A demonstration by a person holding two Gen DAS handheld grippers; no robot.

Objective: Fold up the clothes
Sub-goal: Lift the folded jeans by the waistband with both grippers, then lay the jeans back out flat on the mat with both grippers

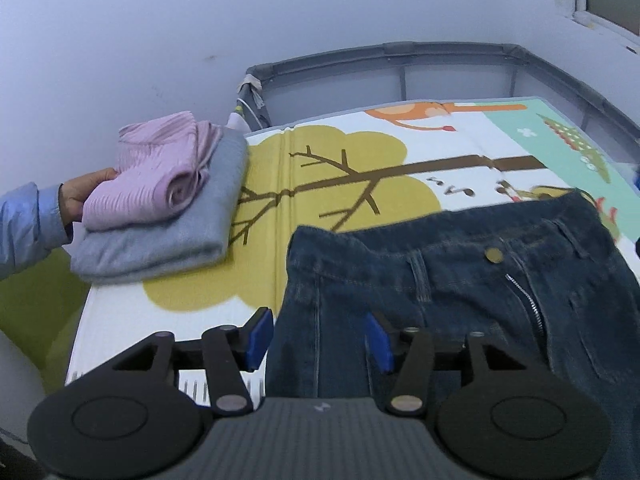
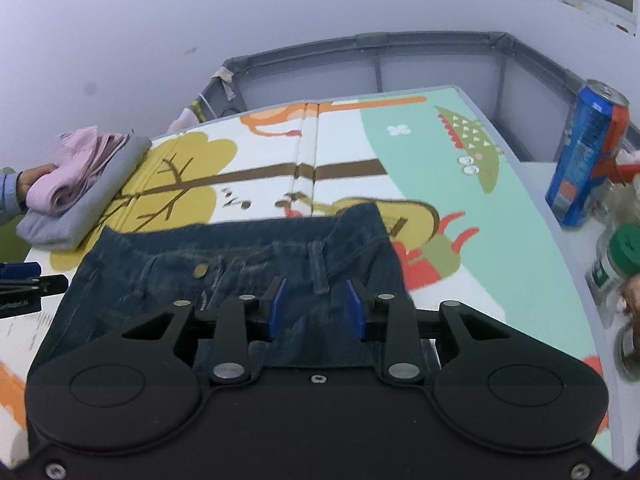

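With both sets of jaws spread over the dark blue denim jeans (image 1: 460, 292) lying waistband-up at lower centre of the counter (image 2: 460, 184), we judged symmetric pinches near the waistband corners best.

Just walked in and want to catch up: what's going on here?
Clothes are being folded on a cartoon play mat. A pair of jeans lies flat, waistband away from the cameras. The left gripper and right gripper are both open over the jeans, gripping nothing. At the mat's far left a bare hand touches a pink top stacked on a folded grey sweater. A can and jars stand at the right.
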